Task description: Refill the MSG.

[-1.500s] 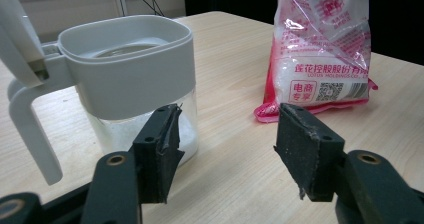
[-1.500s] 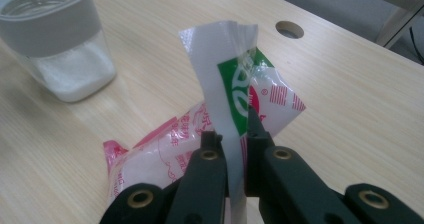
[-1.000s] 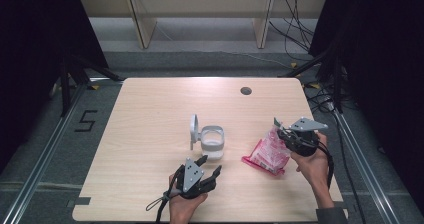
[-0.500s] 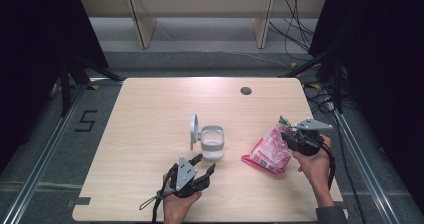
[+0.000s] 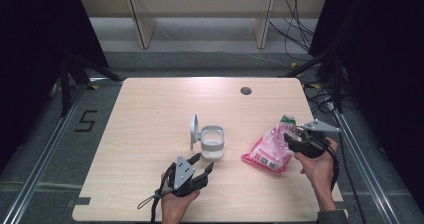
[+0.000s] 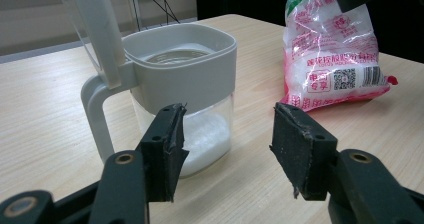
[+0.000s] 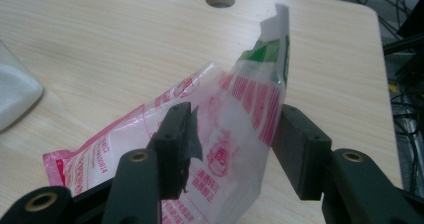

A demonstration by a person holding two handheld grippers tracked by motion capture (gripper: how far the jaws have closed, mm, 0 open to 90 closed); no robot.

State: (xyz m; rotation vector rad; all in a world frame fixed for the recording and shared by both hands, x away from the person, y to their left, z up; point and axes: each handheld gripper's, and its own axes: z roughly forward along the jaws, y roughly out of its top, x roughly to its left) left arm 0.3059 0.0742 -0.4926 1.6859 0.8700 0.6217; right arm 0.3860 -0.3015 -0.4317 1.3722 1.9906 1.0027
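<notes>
From the high view, I see my left tongs [image 5: 201, 165] low at the near middle of the tabletop [image 5: 150, 114], spread apart and aimed at the jar [image 5: 212, 142] just beyond them. The jar stands upright near the middle, its hinged lid [image 5: 193, 130] flipped up on its left side. My right tongs [image 5: 292, 140] are at the right, on the upper end of a pink and white bag [image 5: 267, 151] whose lower end rests on the wood. A round hole [image 5: 245, 90] sits far off, toward the back edge.

In the left gripper view, the left tongs [image 6: 227, 139] are released, holding nothing, with the jar [image 6: 185, 94] just ahead and slightly left of the gap. It has a grey collar over a clear body with white grains in the bottom. I judge it stiff and smooth, likely slippery on the clear wall, so the collar looks the safer place to hold. The bag [image 6: 332, 49] stands behind on the right, gripped at its top.

In the right gripper view, the right tongs [image 7: 232, 139] grip the bag [image 7: 220, 149] across its thin film below the green top corner. The film is soft and crinkly, the contents loose, so I expect it to sag and shift; holding high near the top seems right for tipping.
</notes>
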